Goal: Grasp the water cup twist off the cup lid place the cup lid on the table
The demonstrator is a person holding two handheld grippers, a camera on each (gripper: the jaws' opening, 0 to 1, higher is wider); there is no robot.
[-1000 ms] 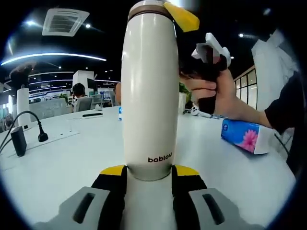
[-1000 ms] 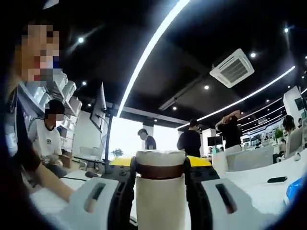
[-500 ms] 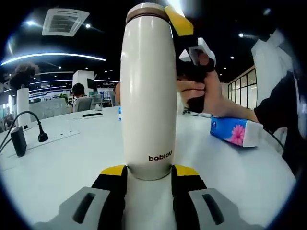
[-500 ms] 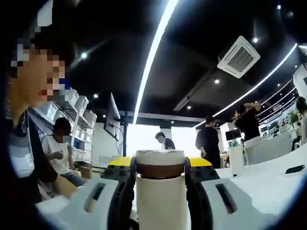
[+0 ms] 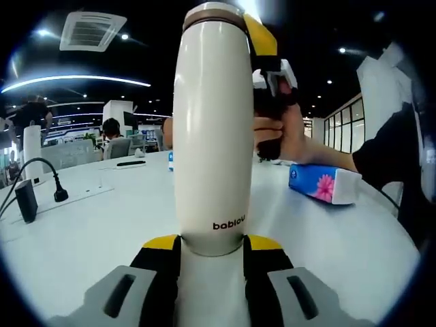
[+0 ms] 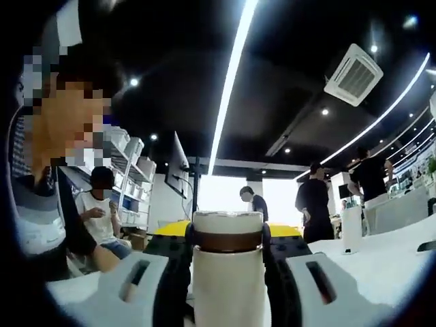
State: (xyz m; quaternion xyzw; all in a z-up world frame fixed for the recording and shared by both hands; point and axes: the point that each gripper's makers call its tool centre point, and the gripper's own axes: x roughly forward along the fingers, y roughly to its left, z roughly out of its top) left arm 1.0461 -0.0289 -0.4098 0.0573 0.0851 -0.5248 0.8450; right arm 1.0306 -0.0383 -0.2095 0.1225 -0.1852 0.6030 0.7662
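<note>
Left hand-held gripper (image 5: 211,246) at bottom centre, yellow-tipped jaws clamped on the base of an upright cream water cup (image 5: 210,136). Cup lid (image 5: 212,13) at top centre, met from the right by the right hand-held gripper (image 5: 262,41), held in a hand (image 5: 283,133). Tissue pack (image 5: 321,184) at right on the white desk (image 5: 88,225). Black adapter (image 5: 27,199) and cable at far left.
</note>
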